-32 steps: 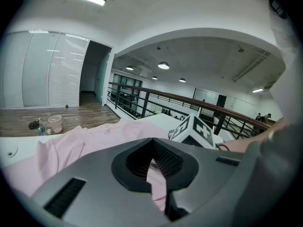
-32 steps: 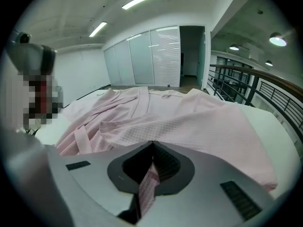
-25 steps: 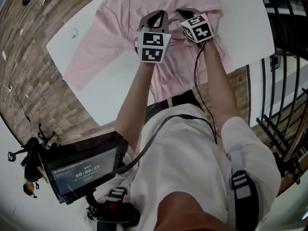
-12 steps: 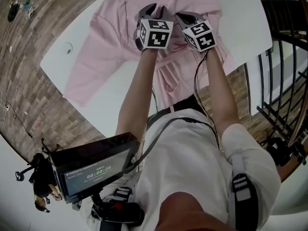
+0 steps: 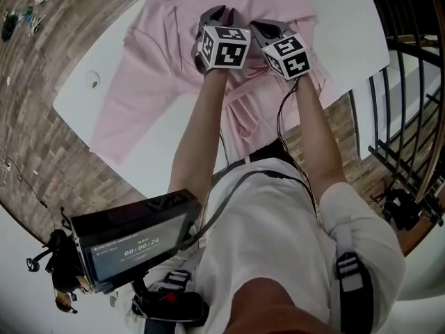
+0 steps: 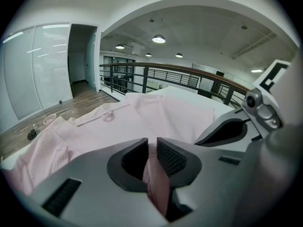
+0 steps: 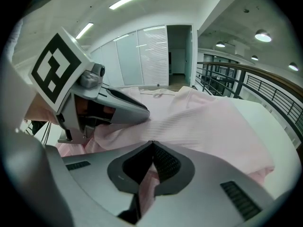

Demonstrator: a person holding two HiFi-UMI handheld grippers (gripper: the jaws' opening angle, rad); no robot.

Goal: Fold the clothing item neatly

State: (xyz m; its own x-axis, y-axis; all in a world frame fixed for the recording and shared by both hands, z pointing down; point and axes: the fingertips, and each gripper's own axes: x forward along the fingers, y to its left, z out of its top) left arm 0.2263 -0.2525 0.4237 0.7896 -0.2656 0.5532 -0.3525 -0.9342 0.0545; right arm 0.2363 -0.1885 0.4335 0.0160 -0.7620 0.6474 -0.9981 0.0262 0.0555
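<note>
Barely started — pink shirt lies spread open, right gripper pinching its cloth, left gripper just closing down on a fold.

The head view looked steeply down from above onto the worktop, left tool and right tool. Each tool view sat low behind its jaws, facing far across the pink shirt, which all shared.

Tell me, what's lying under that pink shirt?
A white table: bare tabletop shows on both sides of the pink shirt. Whatever lies directly beneath the fabric is covered and cannot be seen.
</note>
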